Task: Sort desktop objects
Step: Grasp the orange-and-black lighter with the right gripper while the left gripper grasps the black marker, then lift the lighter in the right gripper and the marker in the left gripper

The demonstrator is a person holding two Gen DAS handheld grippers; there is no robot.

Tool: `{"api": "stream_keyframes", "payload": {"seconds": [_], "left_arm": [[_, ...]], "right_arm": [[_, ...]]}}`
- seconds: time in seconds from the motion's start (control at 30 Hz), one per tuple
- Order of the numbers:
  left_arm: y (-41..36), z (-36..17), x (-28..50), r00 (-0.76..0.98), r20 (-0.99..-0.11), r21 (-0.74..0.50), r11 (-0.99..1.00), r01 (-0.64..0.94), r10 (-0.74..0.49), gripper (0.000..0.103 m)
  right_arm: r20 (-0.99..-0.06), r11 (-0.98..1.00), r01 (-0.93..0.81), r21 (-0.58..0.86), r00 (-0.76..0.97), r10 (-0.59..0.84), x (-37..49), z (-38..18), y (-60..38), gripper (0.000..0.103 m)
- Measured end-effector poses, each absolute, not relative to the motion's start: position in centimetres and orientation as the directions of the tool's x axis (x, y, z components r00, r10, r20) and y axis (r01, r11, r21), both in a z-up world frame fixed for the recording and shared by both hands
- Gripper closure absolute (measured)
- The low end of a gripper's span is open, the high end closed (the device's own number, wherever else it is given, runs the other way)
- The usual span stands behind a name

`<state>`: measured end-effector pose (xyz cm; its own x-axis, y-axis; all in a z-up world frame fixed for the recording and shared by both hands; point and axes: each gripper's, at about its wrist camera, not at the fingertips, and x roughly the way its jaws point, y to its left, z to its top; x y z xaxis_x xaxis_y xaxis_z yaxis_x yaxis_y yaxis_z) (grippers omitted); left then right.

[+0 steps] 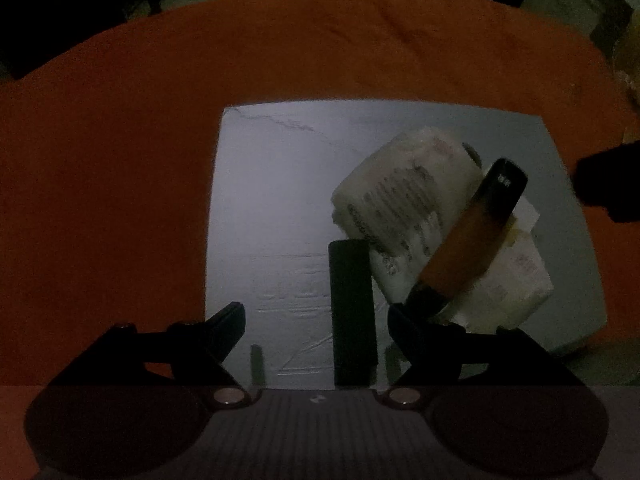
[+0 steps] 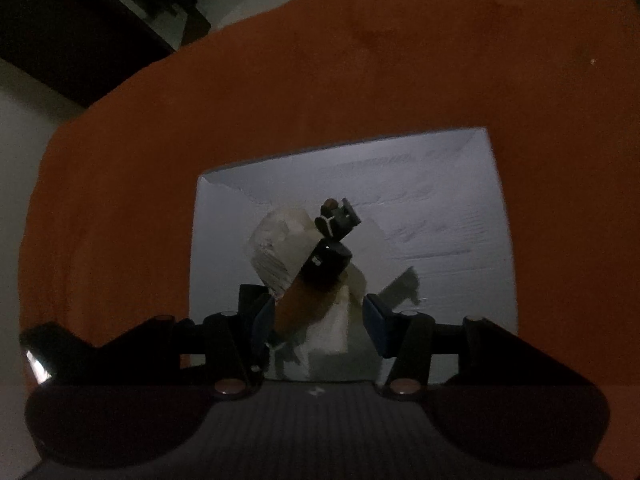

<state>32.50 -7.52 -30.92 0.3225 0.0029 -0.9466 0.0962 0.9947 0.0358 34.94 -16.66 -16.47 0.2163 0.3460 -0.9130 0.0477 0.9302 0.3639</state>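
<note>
While both grippers hang steeply over the white box (image 1: 280,184) on the orange-covered worktop (image 1: 120,160), we judge the step in hand to be setting items down inside it. In the left wrist view the left gripper (image 1: 316,316) has its jaws apart, with a flat dark bar (image 1: 352,312) standing up between them; we cannot tell whether either pad touches it. To the bar's 2 o'clock lie a soft white printed packet (image 1: 404,208) and, slanted across it, an orange tube with a black cap (image 1: 468,240). In the right wrist view the right gripper (image 2: 318,312) has its jaws partly apart around the tube's lower end; the left pad looks close against it, the right one stands clear, so we would not call it a firm grip. A small dark object (image 2: 338,218) sits at the tube's 12 o'clock. To do this well we would lower each piece until it rests on the box floor before letting go, keep the two grippers from crowding each other, and avoid dragging the packet. The box floor looks matt and scored, the packet crinkly and yielding, the tube smooth, round and likely to roll.
</note>
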Motion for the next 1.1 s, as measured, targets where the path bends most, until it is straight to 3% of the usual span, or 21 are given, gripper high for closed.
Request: {"api": "stream_keyframes", "payload": {"seconds": [0.4,0.57,0.63,0.87,1.1], "left_arm": [[-7.6,-32.1,32.5,0.298,-0.954,0.019,0.996,0.083,-0.006,0.031],[-7.6,-32.2,32.5,0.282,-0.959,0.002,0.996,0.086,-0.022,0.043],[-7.6,-32.4,32.5,0.276,-0.961,-0.009,0.997,0.081,-0.031,0.046],[-7.2,-33.2,32.7,0.258,-0.961,-0.084,0.994,0.066,-0.098,0.076],[-6.3,-32.7,32.5,0.269,-0.957,-0.098,0.993,0.067,-0.113,0.076]], "right_arm": [[-0.927,0.931,0.111,0.349,0.187,0.325,35.9,-21.7,-13.9,0.051],[-0.931,0.931,0.133,0.341,0.185,0.314,36.3,-23.1,-13.5,0.052],[-0.933,0.933,0.139,0.333,0.193,0.304,36.2,-23.3,-13.3,0.066],[-0.932,0.942,0.103,0.318,0.214,0.291,35.4,-22.7,-13.3,0.071],[-0.922,0.940,0.056,0.335,0.224,0.315,35.0,-20.5,-15.0,0.075]]}}
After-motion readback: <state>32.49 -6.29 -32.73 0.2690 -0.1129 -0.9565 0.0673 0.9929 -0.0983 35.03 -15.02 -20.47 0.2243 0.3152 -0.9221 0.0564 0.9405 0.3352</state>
